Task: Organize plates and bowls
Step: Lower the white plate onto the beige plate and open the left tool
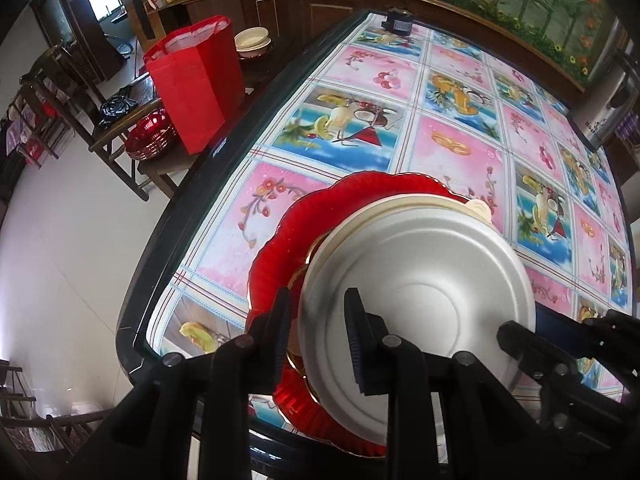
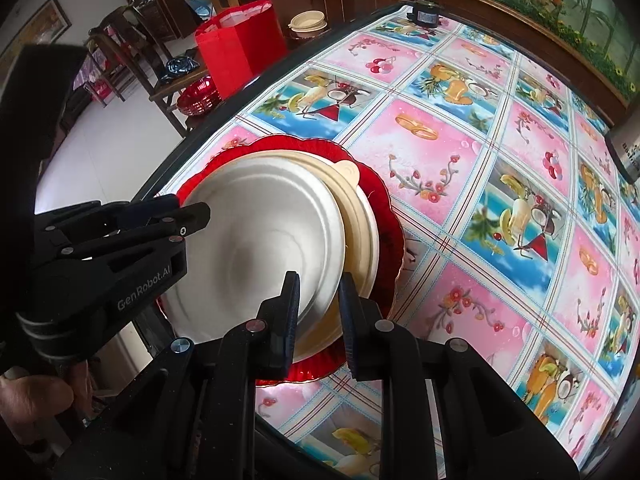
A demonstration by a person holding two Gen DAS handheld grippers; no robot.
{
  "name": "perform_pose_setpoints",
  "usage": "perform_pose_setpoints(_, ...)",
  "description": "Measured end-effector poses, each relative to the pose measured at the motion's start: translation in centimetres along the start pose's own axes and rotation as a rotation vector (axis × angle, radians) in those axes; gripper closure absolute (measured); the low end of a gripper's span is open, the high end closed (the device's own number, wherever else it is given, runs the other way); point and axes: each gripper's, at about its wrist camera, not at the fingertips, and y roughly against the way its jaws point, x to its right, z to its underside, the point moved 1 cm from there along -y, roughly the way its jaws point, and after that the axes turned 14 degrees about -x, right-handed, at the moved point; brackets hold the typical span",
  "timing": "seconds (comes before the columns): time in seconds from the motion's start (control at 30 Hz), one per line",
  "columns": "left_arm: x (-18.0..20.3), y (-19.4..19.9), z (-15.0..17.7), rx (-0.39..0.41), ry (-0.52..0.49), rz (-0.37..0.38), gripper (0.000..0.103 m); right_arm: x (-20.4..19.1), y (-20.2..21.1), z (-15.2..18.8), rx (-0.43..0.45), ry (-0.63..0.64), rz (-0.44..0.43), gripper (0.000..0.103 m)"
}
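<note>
A white plate (image 1: 420, 292) lies upside down on a cream bowl (image 1: 416, 202), which sits on a red scalloped plate (image 1: 288, 232) near the table's near edge. My left gripper (image 1: 318, 304) straddles the white plate's rim, one finger outside, one on its underside, jaws partly closed on it. My right gripper (image 2: 318, 292) likewise straddles the white plate's (image 2: 260, 240) rim above the cream bowl (image 2: 360, 216) and red plate (image 2: 384, 208). The left gripper (image 2: 192, 216) shows on the plate's left edge in the right wrist view; the right gripper (image 1: 516, 332) shows in the left wrist view.
The table carries a pink and blue fruit-pattern cloth (image 1: 460, 140) under glass. A small black device (image 1: 398, 20) sits at its far end. Beside the table, chairs hold a red bag (image 1: 196, 80), red dishes (image 1: 150, 136) and stacked cream bowls (image 1: 252, 40).
</note>
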Motion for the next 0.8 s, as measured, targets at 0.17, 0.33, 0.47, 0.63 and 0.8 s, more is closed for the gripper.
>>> perform_pose_setpoints(0.17, -0.2, 0.2, 0.0, 0.014, 0.015, 0.009, 0.058, 0.3, 0.0, -0.1, 0.013, -0.015, 0.005, 0.083)
perform_pose_setpoints(0.33, -0.5, 1.0, 0.0, 0.049, 0.034, 0.02, 0.04, 0.4, 0.5, -0.4, 0.036, -0.023, 0.011, 0.083)
perform_pose_setpoints(0.47, -0.3, 1.8, 0.1, 0.079, 0.039, 0.025, 0.032, 0.3, 1.0, -0.1, 0.049, -0.017, 0.02, 0.083)
perform_pose_setpoints(0.63, 0.7, 3.0, 0.3, 0.134, 0.025, -0.013, 0.03, 0.4, 2.2, 1.3, 0.126, -0.058, 0.067, 0.067)
perform_pose_setpoints(0.8, 2.0, 3.3, 0.7, 0.149, -0.017, -0.042, 0.028, 1.0, 2.9, 2.6, 0.182, -0.12, 0.095, 0.057)
